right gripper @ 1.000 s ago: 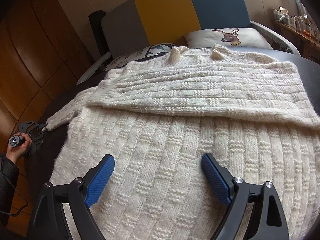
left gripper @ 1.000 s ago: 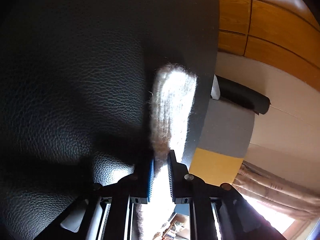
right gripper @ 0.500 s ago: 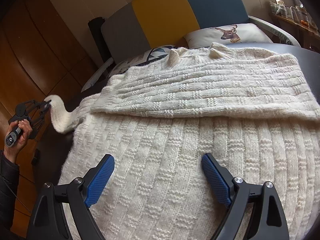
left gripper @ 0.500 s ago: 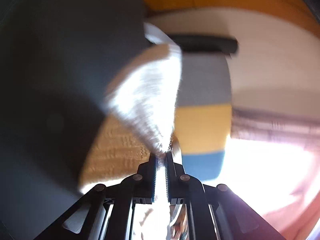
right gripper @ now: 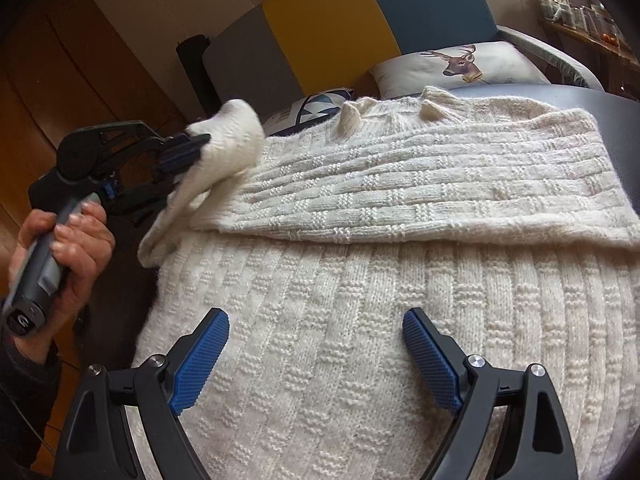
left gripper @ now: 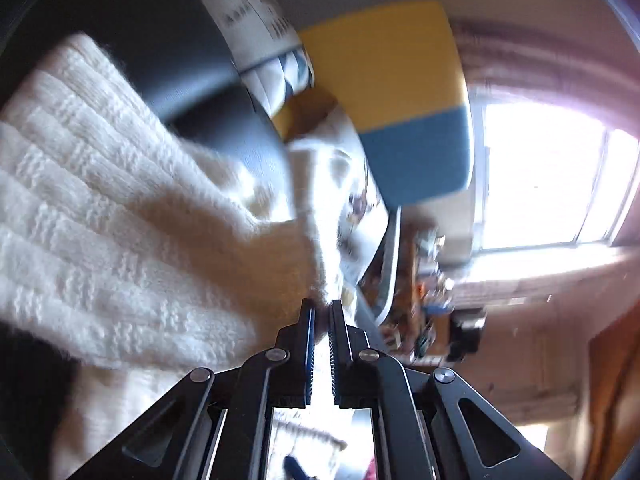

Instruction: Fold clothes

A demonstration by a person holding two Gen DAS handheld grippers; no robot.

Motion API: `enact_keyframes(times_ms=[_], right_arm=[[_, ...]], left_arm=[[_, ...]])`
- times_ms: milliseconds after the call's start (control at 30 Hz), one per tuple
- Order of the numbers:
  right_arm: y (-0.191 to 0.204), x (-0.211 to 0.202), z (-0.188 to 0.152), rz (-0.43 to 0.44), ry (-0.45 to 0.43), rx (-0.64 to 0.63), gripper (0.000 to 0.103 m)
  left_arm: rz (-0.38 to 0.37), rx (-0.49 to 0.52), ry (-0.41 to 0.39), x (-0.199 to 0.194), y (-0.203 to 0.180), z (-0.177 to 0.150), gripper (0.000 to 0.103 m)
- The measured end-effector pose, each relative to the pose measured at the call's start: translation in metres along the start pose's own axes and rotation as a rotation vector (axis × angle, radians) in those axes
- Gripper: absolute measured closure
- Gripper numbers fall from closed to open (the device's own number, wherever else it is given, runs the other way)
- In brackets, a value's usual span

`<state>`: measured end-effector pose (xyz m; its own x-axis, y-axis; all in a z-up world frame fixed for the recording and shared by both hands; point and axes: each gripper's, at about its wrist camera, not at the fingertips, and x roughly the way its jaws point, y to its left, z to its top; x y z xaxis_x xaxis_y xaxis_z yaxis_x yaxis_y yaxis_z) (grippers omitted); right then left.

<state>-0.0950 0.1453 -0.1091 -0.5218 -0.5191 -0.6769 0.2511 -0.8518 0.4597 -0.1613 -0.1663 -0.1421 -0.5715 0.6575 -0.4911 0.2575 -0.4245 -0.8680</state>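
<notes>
A cream knitted sweater (right gripper: 360,288) lies spread over a dark table (right gripper: 616,108), its right sleeve folded across the chest. My left gripper (right gripper: 202,140) is shut on the cuff of the left sleeve (right gripper: 228,136) and holds it lifted above the sweater's left shoulder. In the left wrist view the sleeve (left gripper: 120,240) runs from the closed jaws of that gripper (left gripper: 321,308) out to the left. My right gripper (right gripper: 316,344) is open, hovering over the sweater's lower body with nothing between its blue pads (right gripper: 430,364).
A sofa back in grey, yellow and blue (right gripper: 332,28) stands behind the table, with a deer-print cushion (right gripper: 456,66) and a patterned cushion (right gripper: 312,106). Wooden panelling (right gripper: 60,80) fills the left. A person's hand (right gripper: 68,240) grips the left tool. A bright window (left gripper: 552,176) shows at right.
The left gripper has carried the sleeve cuff up off the table's left edge and rightward, over the sweater's shoulder. The right gripper has stayed open above the lower body.
</notes>
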Motion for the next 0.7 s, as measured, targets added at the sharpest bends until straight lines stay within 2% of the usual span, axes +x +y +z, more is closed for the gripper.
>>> enact_keyframes(times_ms=[67, 167, 233, 267, 300, 400, 467, 567, 633, 700], right_arm=[[-0.006, -0.008, 0.004, 0.018, -0.020, 0.033, 0.012], [-0.014, -0.016, 0.015, 0.064, -0.025, 0.086, 0.012], [-0.015, -0.020, 0.025, 0.100, -0.031, 0.116, 0.025], [-0.015, -0.020, 0.032, 0.134, -0.037, 0.135, 0.027], [-0.014, -0.020, 0.040, 0.168, -0.042, 0.153, 0.029], [-0.014, -0.002, 0.058, 0.264, -0.029, 0.249, 0.034], [-0.015, 0.016, 0.064, 0.297, -0.005, 0.323, 0.036], [-0.017, 0.044, 0.074, 0.347, 0.031, 0.434, 0.044], [-0.020, 0.060, 0.073, 0.349, 0.034, 0.506, 0.050], [-0.021, 0.071, 0.073, 0.302, 0.019, 0.540, 0.054]], left_arm=[[0.045, 0.051, 0.049, 0.018, -0.005, -0.020, 0.097], [0.068, 0.099, 0.113, 0.038, -0.006, -0.030, 0.096], [0.044, 0.096, 0.105, 0.031, -0.001, -0.039, 0.095], [0.031, 0.096, 0.095, 0.026, 0.001, -0.044, 0.088], [0.024, 0.104, 0.079, 0.019, 0.002, -0.046, 0.077], [-0.037, 0.110, 0.025, -0.010, -0.002, -0.026, 0.051], [-0.080, 0.089, 0.014, -0.029, 0.008, -0.023, 0.050], [-0.116, 0.044, -0.021, -0.061, 0.014, 0.008, 0.049], [-0.123, 0.000, -0.048, -0.083, 0.032, 0.014, 0.049], [-0.130, -0.047, -0.067, -0.100, 0.050, 0.015, 0.049]])
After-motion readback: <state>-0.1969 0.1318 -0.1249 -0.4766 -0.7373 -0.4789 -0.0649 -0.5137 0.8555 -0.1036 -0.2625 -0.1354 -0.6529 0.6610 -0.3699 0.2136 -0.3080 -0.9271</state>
